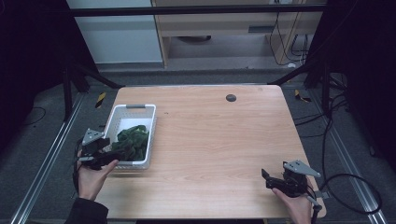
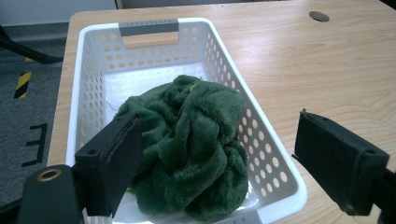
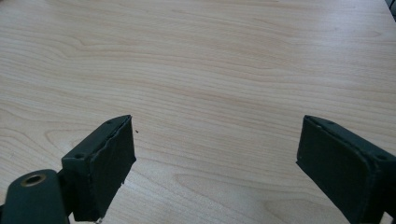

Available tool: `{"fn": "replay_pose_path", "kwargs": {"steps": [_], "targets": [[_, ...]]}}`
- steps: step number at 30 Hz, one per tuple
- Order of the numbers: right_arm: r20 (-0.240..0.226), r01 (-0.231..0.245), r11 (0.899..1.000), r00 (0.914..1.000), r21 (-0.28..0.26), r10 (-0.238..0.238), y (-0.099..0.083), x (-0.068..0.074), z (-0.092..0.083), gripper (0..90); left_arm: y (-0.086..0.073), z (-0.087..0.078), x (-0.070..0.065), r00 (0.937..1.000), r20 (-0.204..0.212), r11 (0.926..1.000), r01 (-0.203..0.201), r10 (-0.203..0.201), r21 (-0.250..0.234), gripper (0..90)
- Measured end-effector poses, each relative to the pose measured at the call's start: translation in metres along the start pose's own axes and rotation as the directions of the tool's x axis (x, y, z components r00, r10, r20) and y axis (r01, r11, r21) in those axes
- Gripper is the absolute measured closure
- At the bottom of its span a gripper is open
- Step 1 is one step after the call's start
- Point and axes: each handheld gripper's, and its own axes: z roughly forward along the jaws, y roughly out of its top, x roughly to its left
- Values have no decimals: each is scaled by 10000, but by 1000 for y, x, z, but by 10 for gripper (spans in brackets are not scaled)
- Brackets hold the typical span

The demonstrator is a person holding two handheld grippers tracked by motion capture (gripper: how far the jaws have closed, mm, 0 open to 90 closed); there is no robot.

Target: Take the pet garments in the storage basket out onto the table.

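My left gripper (image 1: 108, 156) sits at the lower left of the high view, right at the near end of the white basket (image 1: 122, 110), and its jaws stand wide apart with nothing between them. In the left gripper view those jaws frame the green plush cloth (image 2: 189, 144), which lies crumpled in the near half of the basket (image 2: 243, 100); one jaw hangs over the near left of the heap, close to the plush, though I cannot tell if it touches, while the other is out past the basket's right wall, over the wooden table (image 2: 327, 70). My right gripper (image 1: 272, 179) rests at the lower right of the high view, well apart from the basket, and in the right gripper view its jaws are likewise spread, with bare table (image 3: 210, 70) between them and no load. As I judge it, the work is either at its start, with the cloth waiting to be lifted out, or at its close, with the cloth dropped in and let go; the frames alone do not settle which. Either way the cloth is fully inside the basket and neither of my grippers has a hold on it. By count: one basket, one green cloth, one table, two grippers, and a single dark round hole (image 1: 230, 97) toward the upper middle of the tabletop.
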Motion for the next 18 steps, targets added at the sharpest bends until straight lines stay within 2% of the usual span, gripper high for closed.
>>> {"fn": "replay_pose_path", "kwargs": {"steps": [13,18], "targets": [[-33,11,10000,10000,90,-11,0,0,0,108,13,15,2,9996,-52,9978,-256,259,618,145],[-76,-40,9999,10000,146,42,0,1,0,106,17,20,1,9991,-23,9947,-419,423,937,143]]}}
